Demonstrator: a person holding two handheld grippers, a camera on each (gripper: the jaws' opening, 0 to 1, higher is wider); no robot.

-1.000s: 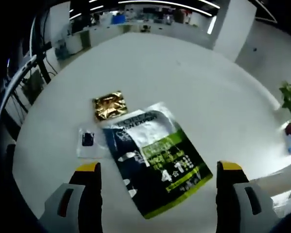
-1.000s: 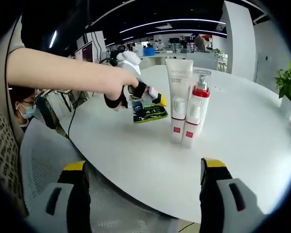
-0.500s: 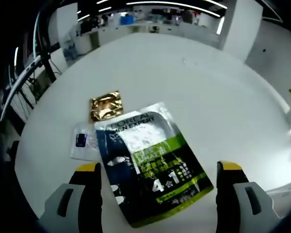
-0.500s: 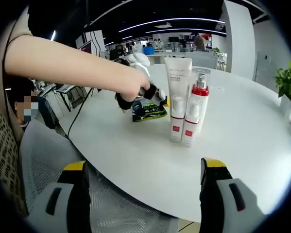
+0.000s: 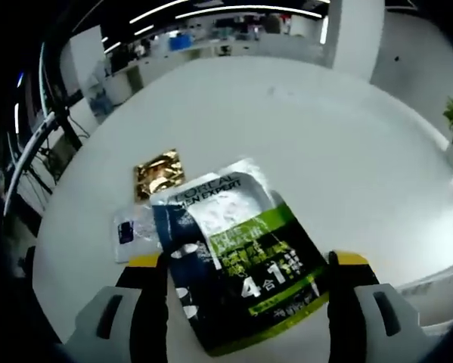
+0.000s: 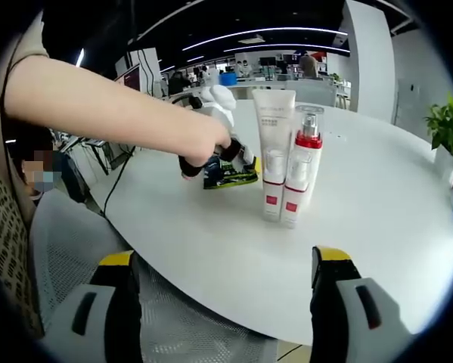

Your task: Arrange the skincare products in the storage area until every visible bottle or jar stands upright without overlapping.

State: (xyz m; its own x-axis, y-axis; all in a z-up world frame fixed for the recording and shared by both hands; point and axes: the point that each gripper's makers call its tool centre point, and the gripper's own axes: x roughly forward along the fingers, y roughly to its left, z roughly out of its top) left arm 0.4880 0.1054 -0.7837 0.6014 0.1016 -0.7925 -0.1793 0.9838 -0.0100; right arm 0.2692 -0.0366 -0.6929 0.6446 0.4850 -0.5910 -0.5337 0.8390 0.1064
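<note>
The L'Oréal Men Expert sachet (image 5: pixel 237 261) lies flat on the white counter (image 5: pixel 287 128), directly between the two jaws of the left tongs (image 5: pixel 246 299). Its long axis runs slantwise from the end by the gold foil packet (image 5: pixel 157 173) down toward the near counter edge, so the jaws straddle its lower half across the width. These tongs stand spread wide, gripping nothing, though whether the pads touch the sachet's edges cannot be told. A small clear sample packet (image 5: pixel 131 231) with a dark label lies just beside the sachet, partly tucked under it, with the gold packet close above it. In the right gripper view the white tube (image 6: pixel 273 155) and the red-collared pump bottle (image 6: pixel 300 170) stand upright, touching side by side, near the middle of the counter; the right tongs (image 6: pixel 220 302) hang open and empty off the near edge, well apart from them. The left tongs are plainly nearer the flat packets, so any pinch of the sachet looks theirs to make. A sleeve and hand (image 6: pixel 203 140) hide most of the sachet from that side, and the small print on every package is unreadable.
</note>
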